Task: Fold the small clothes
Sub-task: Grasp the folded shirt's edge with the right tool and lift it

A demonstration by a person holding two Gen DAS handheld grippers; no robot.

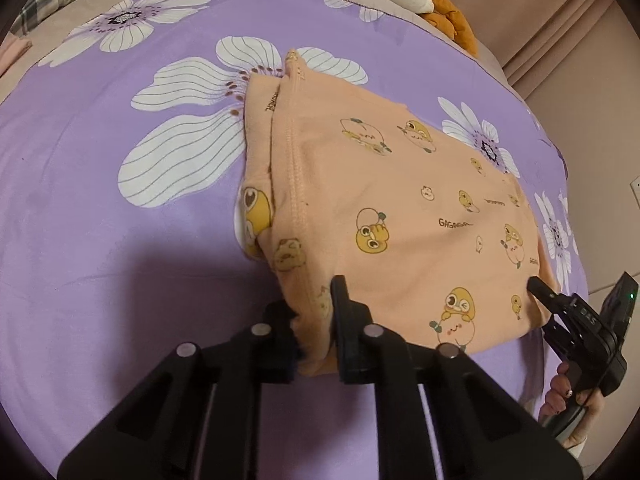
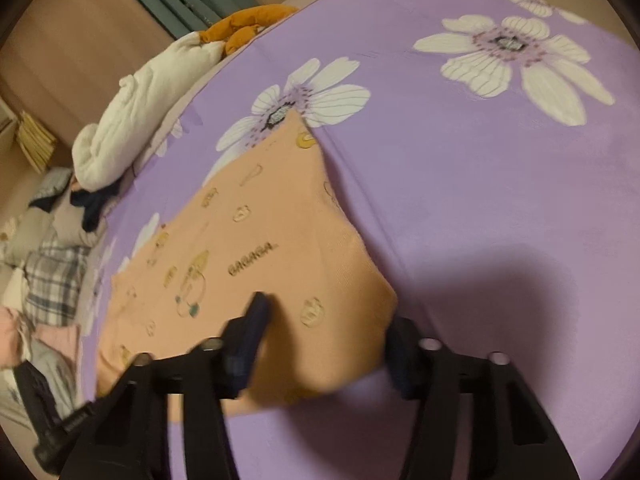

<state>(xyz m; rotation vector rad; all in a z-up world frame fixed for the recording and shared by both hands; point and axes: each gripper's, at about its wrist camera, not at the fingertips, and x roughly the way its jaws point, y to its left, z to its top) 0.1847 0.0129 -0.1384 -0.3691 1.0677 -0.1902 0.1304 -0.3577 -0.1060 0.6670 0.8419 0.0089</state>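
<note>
A peach garment [image 1: 380, 200] printed with yellow cartoon animals lies folded on the purple floral bedsheet [image 1: 120, 260]. My left gripper [image 1: 310, 320] is shut on its near left corner, with the cloth bunched between the two fingers. In the right wrist view the garment [image 2: 260, 240] has its near right corner between the fingers of my right gripper [image 2: 326, 328]. These stand well apart, one over the cloth and one at its edge; the view is blurred. The left wrist view shows the right gripper [image 1: 548, 312] at the garment's right edge, held by a hand [image 1: 568, 392].
A white padded cover [image 2: 132, 120] and an orange item [image 2: 244, 24] lie at the far edge of the bed. Plaid cloth [image 2: 56, 276] and a pile of other clothes [image 2: 48, 344] sit at the left in the right wrist view. The bedsheet [image 2: 500, 200] spreads right of the garment.
</note>
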